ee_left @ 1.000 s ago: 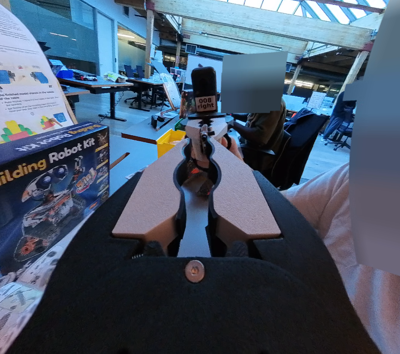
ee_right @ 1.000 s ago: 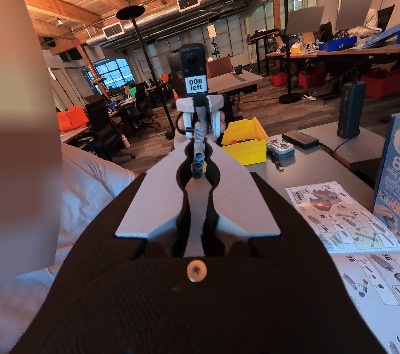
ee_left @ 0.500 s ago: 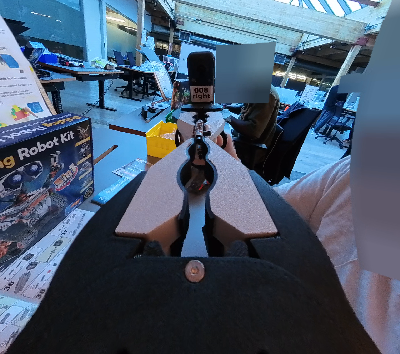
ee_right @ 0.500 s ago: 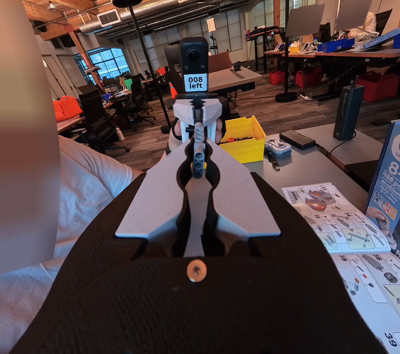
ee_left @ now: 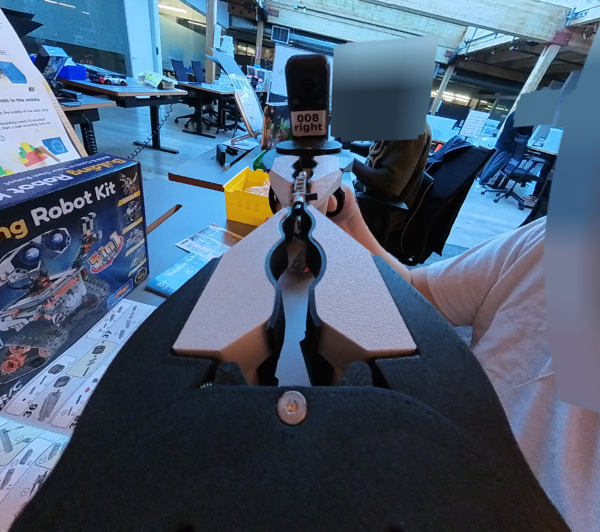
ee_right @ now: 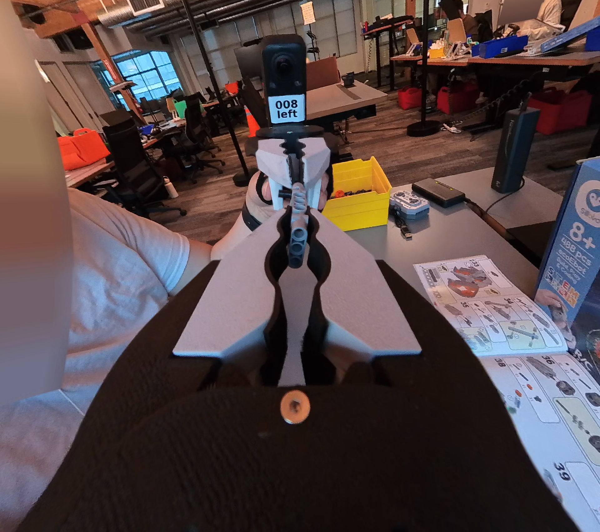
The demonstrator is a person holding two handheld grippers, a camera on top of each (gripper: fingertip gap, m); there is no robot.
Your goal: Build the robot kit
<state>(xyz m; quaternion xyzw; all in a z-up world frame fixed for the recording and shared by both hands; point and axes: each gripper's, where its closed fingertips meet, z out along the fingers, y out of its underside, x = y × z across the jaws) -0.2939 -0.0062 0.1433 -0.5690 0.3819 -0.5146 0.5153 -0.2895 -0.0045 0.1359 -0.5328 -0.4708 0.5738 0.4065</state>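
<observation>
A blue kit box [ee_left: 68,243] stands on the grey table [ee_right: 454,233] over open instruction sheets [ee_right: 487,305]. Farther back sits a yellow bin [ee_right: 360,191] of small parts, beside it a grey controller [ee_right: 409,203], a black power brick [ee_right: 438,190] and an upright dark speaker [ee_right: 514,149]

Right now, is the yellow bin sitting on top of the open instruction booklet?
No, the yellow bin stands on the bare grey table, apart from the instruction booklet.

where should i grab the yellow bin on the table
By the near wall's rim of the yellow bin, coming straight down: one tool finger inside, one outside. It stands upright with an open top and thin walls, and its body looks too wide to span.
</observation>
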